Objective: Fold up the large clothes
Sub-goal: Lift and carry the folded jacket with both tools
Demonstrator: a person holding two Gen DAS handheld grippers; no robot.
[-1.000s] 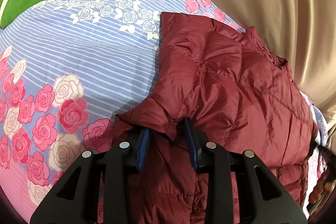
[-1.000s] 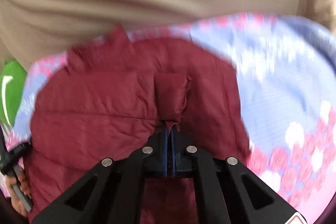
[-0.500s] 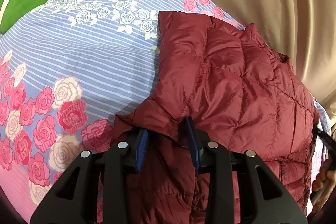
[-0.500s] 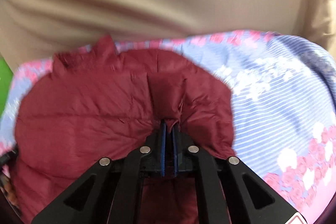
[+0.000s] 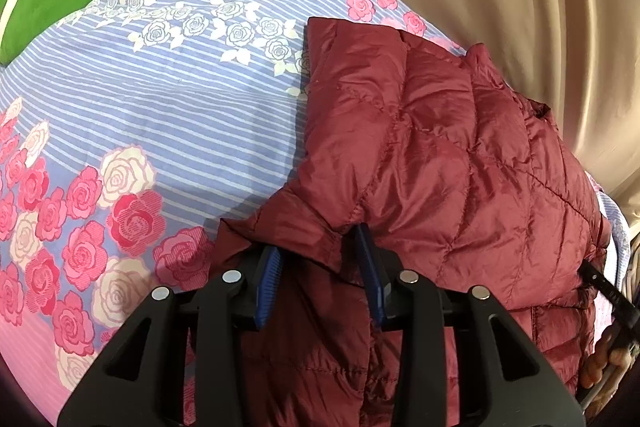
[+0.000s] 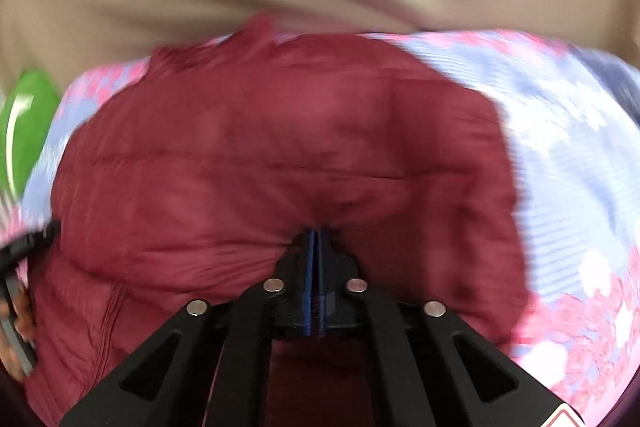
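Maroon quilted jacket [image 5: 440,147] on floral bedspread [image 5: 140,99]. Left gripper [image 5: 320,259] gaped around hem at six o'clock; right gripper [image 6: 316,247] pinched jacket. Risk: slippery shell sliding free, undoing fold.

Jacket [image 5: 440,147] between open gripper [image 5: 320,259] fingers

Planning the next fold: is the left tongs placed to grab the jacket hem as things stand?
Probably yes: the left tongs are open with a jacket edge between the pads and nothing blocking.
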